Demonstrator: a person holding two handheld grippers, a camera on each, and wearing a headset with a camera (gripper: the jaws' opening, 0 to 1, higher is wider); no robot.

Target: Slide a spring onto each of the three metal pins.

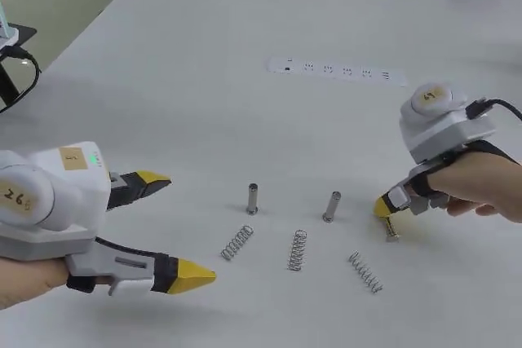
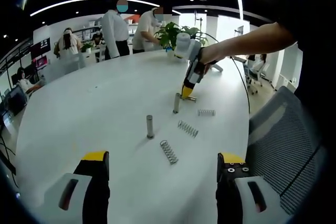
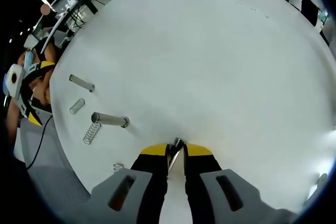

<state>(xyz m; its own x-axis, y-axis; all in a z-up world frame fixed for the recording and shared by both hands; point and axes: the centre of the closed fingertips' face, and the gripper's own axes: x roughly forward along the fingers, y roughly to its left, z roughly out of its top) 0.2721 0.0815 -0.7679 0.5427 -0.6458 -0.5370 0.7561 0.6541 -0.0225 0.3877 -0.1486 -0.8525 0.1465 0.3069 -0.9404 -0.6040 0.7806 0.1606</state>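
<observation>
In the head view the left gripper point(image 1: 186, 227) sits nearest, at 8 o'clock in the picture. The left hand point(image 1: 20, 283) wraps its body at the bottom edge and holds it low and roughly level over the white table point(image 1: 204, 79), pointing toward 3 o'clock. Its yellow-tipped jaws stand wide apart with nothing between them. Just past those tips three springs lie flat in a loose row, all apart from one another: the left spring point(image 1: 236, 242), the middle spring point(image 1: 298, 250) at 6 o'clock from picture centre, and the right spring point(image 1: 364, 272) toward 5 o'clock. Behind them two pins stand upright and bare, the left pin point(image 1: 252, 199) at 12 o'clock from the left spring and the second pin point(image 1: 331, 206) at 1 o'clock from the middle spring. At 3 o'clock from the second pin the right gripper point(image 1: 382, 208) tips steeply down, aimed toward 8 o'clock. The right hand point(image 1: 481, 185) sits behind it with a dark strap across it, and a black cable point(image 1: 497, 105) leaves the gripper's top. Its jaws are pinched nearly together on the third pin point(image 1: 392, 231), which sits tilted below the tips; whether its lower end touches the table cannot be told. Farthest, at 12 o'clock, a white power strip point(image 1: 336, 70) lies flat.
</observation>
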